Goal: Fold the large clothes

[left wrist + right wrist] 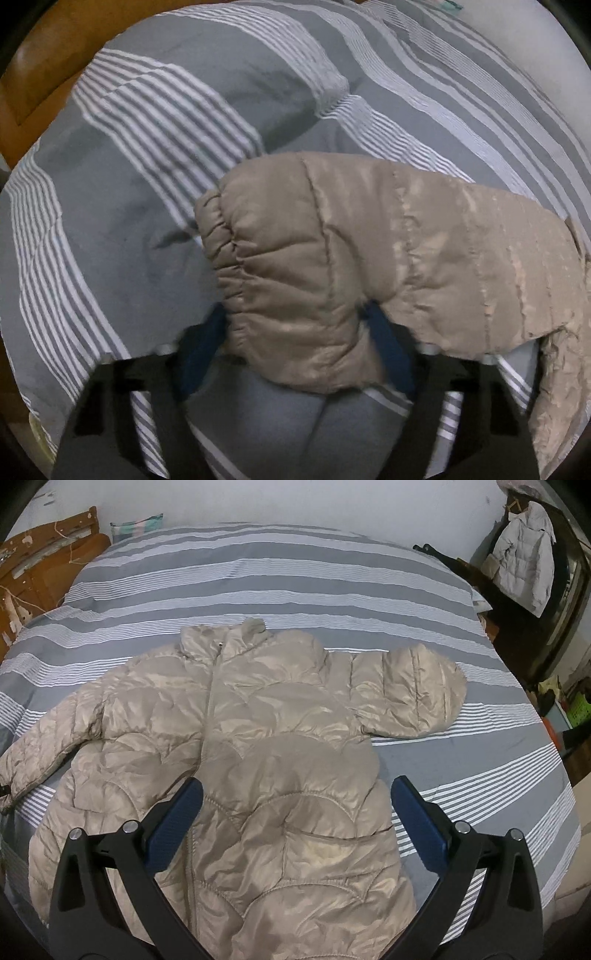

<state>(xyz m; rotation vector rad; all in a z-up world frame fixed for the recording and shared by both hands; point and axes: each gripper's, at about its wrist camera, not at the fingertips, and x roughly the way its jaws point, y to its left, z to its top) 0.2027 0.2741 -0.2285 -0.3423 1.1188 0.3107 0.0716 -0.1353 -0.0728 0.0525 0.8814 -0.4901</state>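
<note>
Your left gripper (295,314) has the cuffed end of the beige puffer jacket's sleeve (295,266) between its blue pads (388,339). The padded fabric bulges over and hides the tips, and both pads sit tight against it, so you are grasping the sleeve just behind the elastic cuff (218,236). The sleeve runs from the centre of the left wrist view out to the right edge, lying over the grey-and-white striped bedcover (147,166). A strip of wooden bed frame (44,55) shows at the upper left.

Your right gripper (295,794) is released, with its jaws standing wide apart above the lower front of the puffer jacket (229,738), one blue pad (173,823) on either side of the quilted panel and nothing pinched between them. In the right wrist view the jacket lies front up and zipped across the middle of the bed (280,576), collar toward the top of the frame. One sleeve bends downward at centre right; the other trails off the left edge. A pale coat (524,561) hangs at the upper right, and a pillow (136,524) lies at the upper left.
</note>
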